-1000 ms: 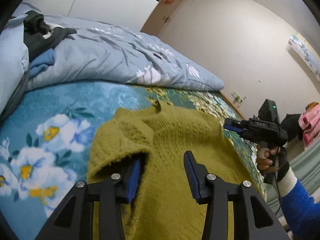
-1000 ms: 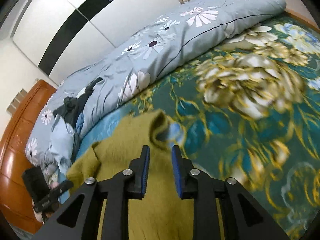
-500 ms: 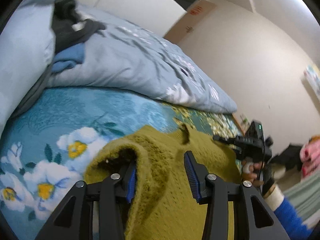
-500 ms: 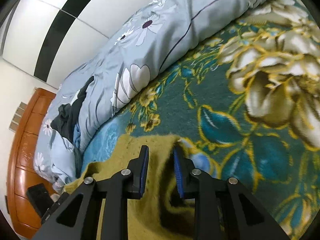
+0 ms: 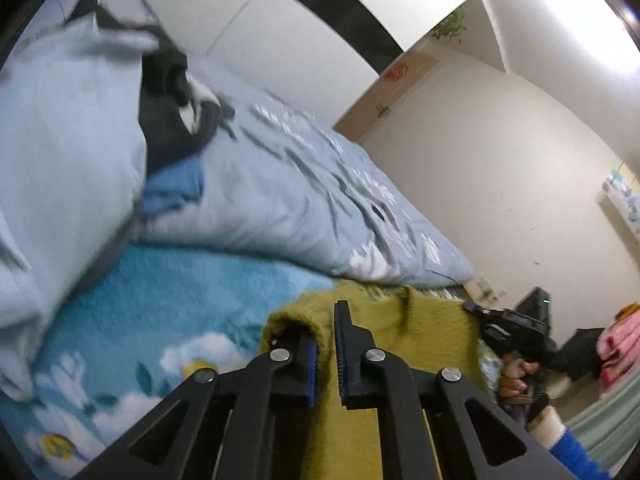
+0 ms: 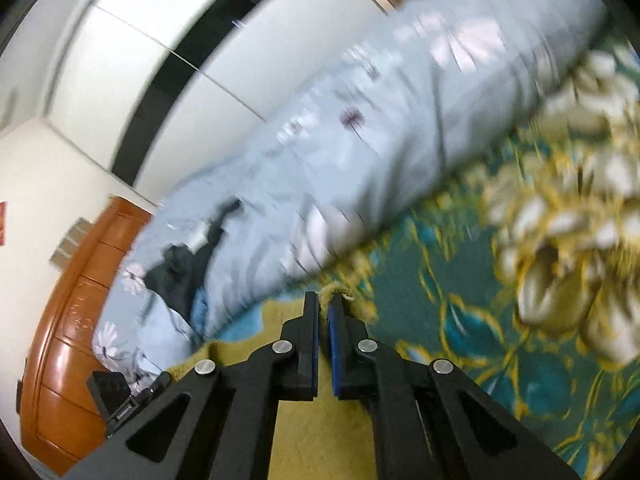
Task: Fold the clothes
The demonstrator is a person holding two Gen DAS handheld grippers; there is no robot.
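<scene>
An olive-green knit sweater (image 5: 432, 344) lies on the flowered bedspread and is lifted at its far edge. My left gripper (image 5: 326, 328) is shut on the sweater's left shoulder fold. My right gripper (image 6: 324, 312) is shut on the sweater's (image 6: 312, 432) other top corner, whose frayed edge sticks out past the tips. The right gripper also shows in the left wrist view (image 5: 516, 328), held by a hand in a blue sleeve. Both views are blurred by motion.
A light blue flowered duvet (image 5: 304, 208) is bunched along the far side of the bed, with dark clothes (image 5: 172, 112) and a pillow (image 5: 64, 152) at its head. A wooden headboard (image 6: 68, 320) stands at the left. The teal and gold bedspread (image 6: 520, 320) spreads to the right.
Both grippers have closed on the sweater's top corners and lifted them. The left jaws went from wide apart to nearly together. Both views have tilted upward.
</scene>
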